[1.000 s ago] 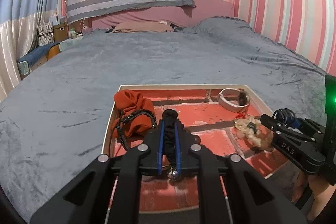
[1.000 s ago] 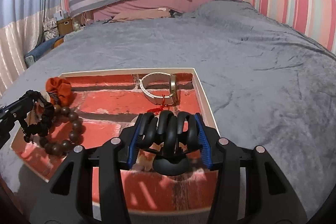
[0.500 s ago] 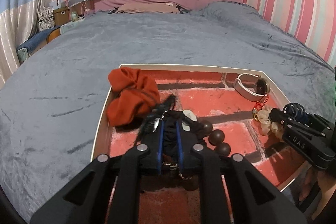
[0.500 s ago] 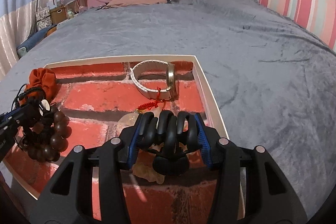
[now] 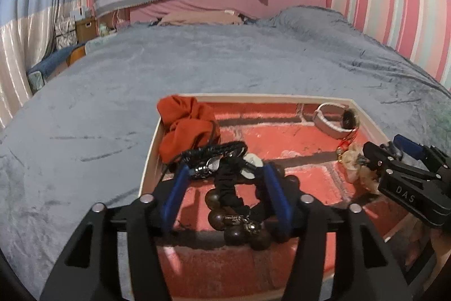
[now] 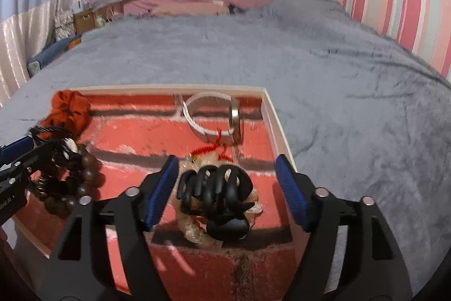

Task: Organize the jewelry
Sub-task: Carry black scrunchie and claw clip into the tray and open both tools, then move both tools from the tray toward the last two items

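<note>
One tray (image 6: 277,129) (two scrunchies (image 5: 183,126), one watch (image 6: 208,114))

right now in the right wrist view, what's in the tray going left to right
orange scrunchie → dark bead bracelet → black claw clip on a sheer scrunchie, between the open right jaws → tray's right wall

Jewelry laid out in a tray (image 6: 277,129) on a bed (image 6: 352,103)

A scrunchie (image 6: 69,110) is placed far left, a watch (image 6: 214,114) far right, a bead bracelet (image 6: 84,182) near left, and a hair claw (image 6: 217,193) near right.
</note>
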Demonstrator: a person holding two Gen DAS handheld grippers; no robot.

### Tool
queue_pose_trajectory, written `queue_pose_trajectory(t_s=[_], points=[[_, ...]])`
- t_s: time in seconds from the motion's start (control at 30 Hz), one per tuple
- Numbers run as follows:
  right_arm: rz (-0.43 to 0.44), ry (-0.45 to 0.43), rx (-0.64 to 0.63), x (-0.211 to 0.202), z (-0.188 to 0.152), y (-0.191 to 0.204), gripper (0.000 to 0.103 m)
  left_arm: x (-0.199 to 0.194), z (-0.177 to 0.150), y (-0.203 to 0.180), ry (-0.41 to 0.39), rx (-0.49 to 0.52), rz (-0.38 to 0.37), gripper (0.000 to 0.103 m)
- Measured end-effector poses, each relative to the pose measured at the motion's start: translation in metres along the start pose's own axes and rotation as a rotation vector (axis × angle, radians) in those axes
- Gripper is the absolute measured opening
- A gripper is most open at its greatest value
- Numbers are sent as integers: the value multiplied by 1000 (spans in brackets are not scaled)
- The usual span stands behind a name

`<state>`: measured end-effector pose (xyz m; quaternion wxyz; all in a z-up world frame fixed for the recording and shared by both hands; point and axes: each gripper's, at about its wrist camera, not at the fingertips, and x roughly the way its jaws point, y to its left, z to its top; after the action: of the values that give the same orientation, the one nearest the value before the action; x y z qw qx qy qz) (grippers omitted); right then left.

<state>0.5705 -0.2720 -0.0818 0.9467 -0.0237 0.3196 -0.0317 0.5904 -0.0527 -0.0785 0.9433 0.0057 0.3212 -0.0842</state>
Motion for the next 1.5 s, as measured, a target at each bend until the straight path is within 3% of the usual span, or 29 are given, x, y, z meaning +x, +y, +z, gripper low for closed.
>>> queue_pose_trajectory(t_s=[0.13, 0.33, 0.7, 1.0, 1.2, 1.5], points=[[-3, -58, 14, -23, 2, -5, 97, -25, 3, 1, -51, 0, -6, 77], [-13, -72, 13, -57, -2, -5, 99, -71, 2, 6, -101, -9, -17, 92], [11, -60, -3, -154, -35, 16, 99, -174, -44, 31, -155, 35, 72, 97], [46, -72, 4, -230, -88, 36, 99, -232, -100, 66, -123, -18, 87, 97], [57, -13, -9, -252, -127, 48, 99, -253, -131, 93, -77, -48, 96, 97], [29, 93, 34, -252, -173, 49, 99, -257, -165, 123, -27, -59, 108, 97]])
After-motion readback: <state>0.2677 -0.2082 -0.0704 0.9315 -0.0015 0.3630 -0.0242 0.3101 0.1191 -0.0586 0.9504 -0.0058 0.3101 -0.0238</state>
